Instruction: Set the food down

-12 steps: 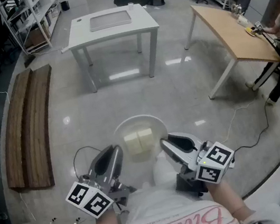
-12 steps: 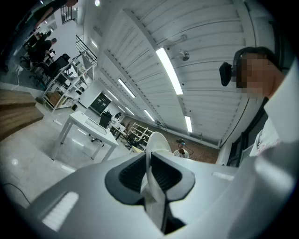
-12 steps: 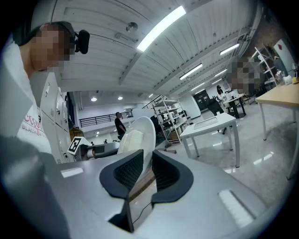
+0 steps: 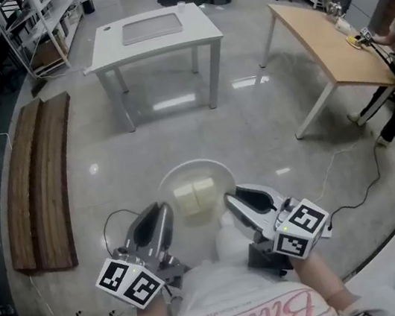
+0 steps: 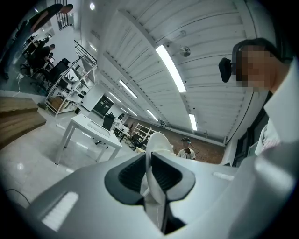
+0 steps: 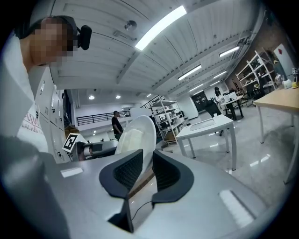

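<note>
The left gripper [image 4: 164, 212] and right gripper [image 4: 230, 202] are pinching opposite rims of the white round plate [image 4: 193, 168], fingers closed on it, holding pale yellow food blocks [image 4: 195, 195] mid-air over the floor [image 4: 253, 128]; lowering level, grips even, appears advisable.

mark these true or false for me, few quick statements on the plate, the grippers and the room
1. The left hand-held gripper and right hand-held gripper each clamp the plate rim. True.
2. The plate rests on the white table. False: it is held above the floor, the table ahead.
3. The plate is empty. False: pale food lies in it.
4. Wooden planks lie on the floor at left. True.
</note>
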`<action>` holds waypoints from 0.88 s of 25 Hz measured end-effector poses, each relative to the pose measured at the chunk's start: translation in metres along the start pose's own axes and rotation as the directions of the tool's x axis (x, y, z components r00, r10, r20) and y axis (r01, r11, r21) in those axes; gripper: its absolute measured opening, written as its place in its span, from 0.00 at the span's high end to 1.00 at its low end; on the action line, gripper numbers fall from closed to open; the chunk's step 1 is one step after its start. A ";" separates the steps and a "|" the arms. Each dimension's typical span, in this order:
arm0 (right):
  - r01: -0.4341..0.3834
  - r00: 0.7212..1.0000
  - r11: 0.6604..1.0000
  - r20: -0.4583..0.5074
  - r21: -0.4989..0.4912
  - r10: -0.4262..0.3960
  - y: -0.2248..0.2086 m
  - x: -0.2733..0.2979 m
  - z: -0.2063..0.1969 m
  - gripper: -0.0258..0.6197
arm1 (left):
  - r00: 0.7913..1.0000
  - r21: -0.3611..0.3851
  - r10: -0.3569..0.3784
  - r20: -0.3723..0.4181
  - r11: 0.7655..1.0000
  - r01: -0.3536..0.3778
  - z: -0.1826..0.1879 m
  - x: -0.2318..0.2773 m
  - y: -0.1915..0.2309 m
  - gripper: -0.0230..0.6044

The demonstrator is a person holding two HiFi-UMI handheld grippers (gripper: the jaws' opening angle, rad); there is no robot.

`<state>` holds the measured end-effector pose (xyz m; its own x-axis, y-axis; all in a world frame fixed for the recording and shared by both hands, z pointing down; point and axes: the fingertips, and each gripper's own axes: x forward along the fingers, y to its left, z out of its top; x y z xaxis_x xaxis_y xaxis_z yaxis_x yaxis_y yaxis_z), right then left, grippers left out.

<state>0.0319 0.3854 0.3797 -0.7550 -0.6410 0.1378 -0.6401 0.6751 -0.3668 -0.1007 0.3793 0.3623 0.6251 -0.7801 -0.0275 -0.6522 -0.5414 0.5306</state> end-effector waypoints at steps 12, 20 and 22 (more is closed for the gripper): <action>-0.036 0.999 0.999 -0.014 -0.006 0.036 -0.060 0.029 0.032 0.85 | 0.999 0.000 0.043 0.033 0.999 -0.043 0.014 0.062 0.019 0.90; -0.089 0.995 0.996 -0.041 -0.018 0.089 -0.107 0.042 0.065 0.85 | 0.994 -0.011 0.091 0.063 0.996 -0.090 0.025 0.115 0.025 0.90; -0.097 0.994 0.995 -0.047 -0.025 0.095 -0.119 0.043 0.071 0.85 | 0.993 -0.019 0.097 0.069 0.995 -0.096 0.024 0.128 0.026 0.90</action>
<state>0.0858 0.2520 0.3643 -0.8185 -0.5558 0.1452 -0.5674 0.7428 -0.3554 -0.0475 0.2576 0.3520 0.5279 -0.8486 -0.0342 -0.7008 -0.4579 0.5469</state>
